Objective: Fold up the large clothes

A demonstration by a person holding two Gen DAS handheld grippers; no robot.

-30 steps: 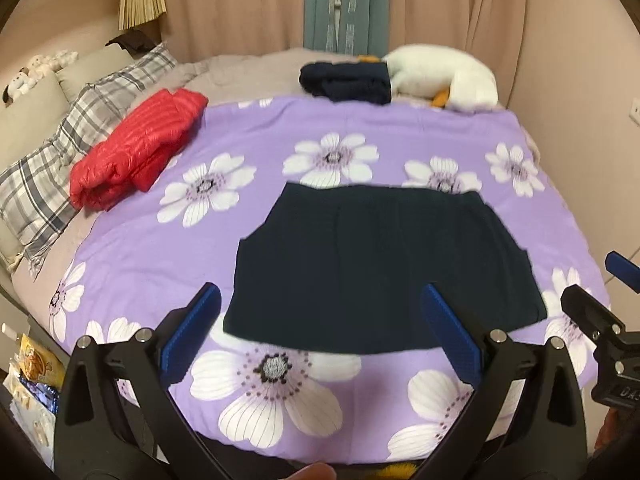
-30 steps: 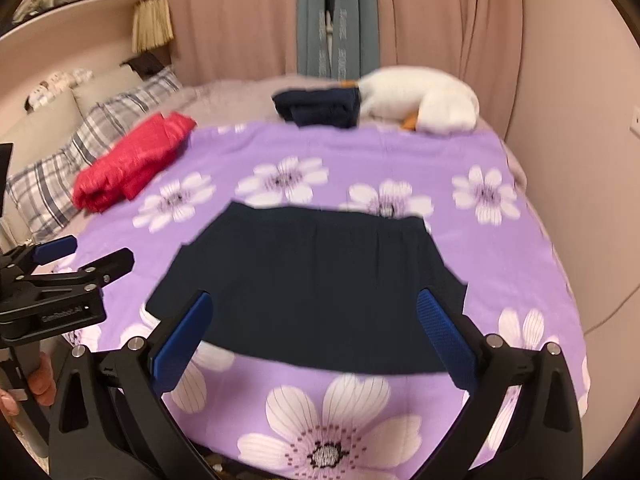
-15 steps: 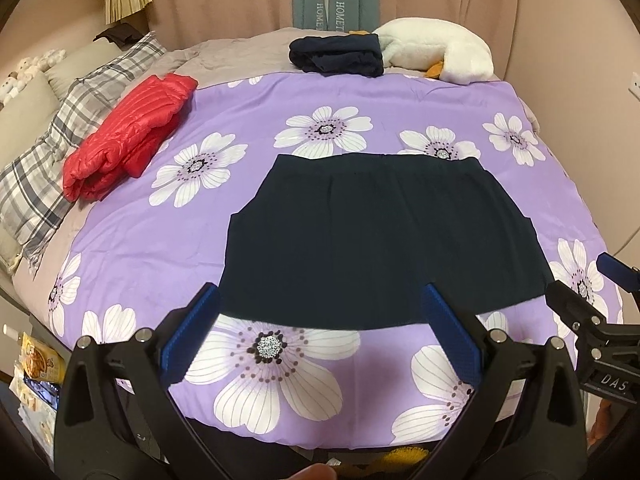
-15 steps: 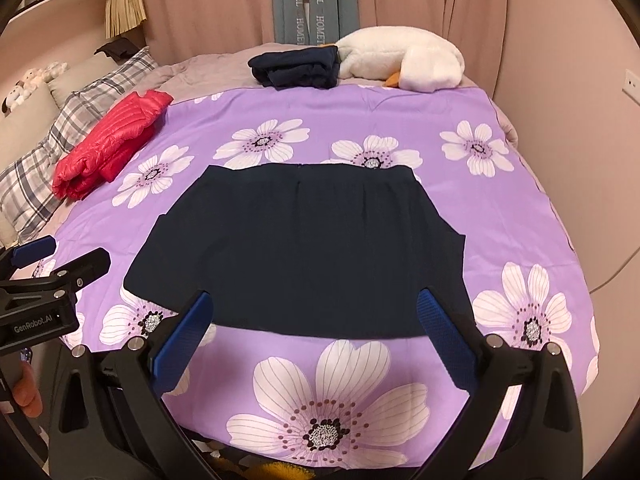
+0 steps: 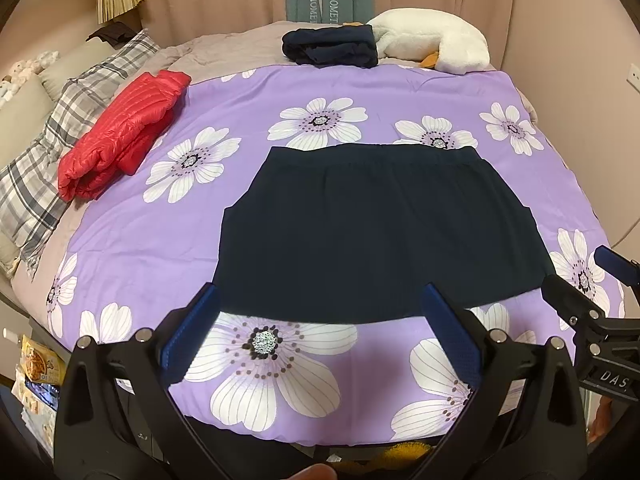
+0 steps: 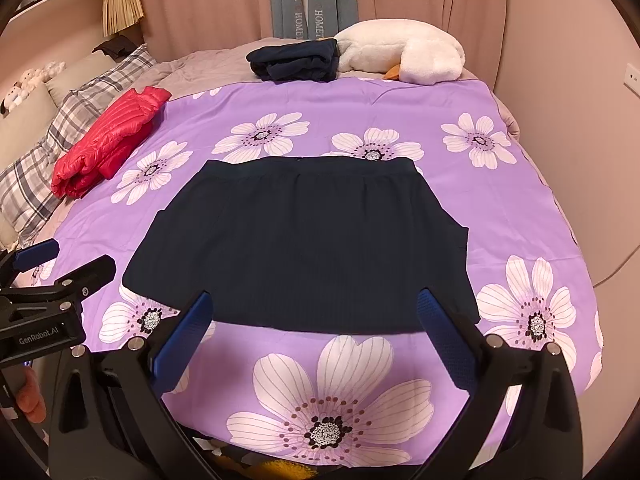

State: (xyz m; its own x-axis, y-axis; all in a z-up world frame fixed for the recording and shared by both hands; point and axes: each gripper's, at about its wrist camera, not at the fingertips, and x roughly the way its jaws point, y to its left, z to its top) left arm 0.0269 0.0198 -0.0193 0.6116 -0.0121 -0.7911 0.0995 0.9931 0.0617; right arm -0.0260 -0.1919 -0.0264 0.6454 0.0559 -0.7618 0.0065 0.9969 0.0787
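A dark navy garment (image 5: 380,232) (image 6: 304,244) lies spread flat on the purple flowered bedspread (image 5: 240,272) (image 6: 520,208), its elastic band at the far side. My left gripper (image 5: 320,332) hovers open just short of the garment's near hem, towards its left half. Over the hem's right half my right gripper (image 6: 316,332) is also open, nothing between its blue pads. Each gripper shows at the edge of the other's view: the right one (image 5: 580,280) and the left one (image 6: 68,264).
A folded red puffer jacket (image 5: 120,136) lies at the left by plaid pillows (image 5: 52,152). A folded dark pile (image 5: 332,48) and a white plush toy (image 5: 432,40) sit at the far side. A wall stands close on the right. Snack packets (image 5: 36,368) lie below the bed's left corner.
Both grippers have risen and tilted down over the bed; the garment now sits higher and fuller in both views. The garment itself has not moved.
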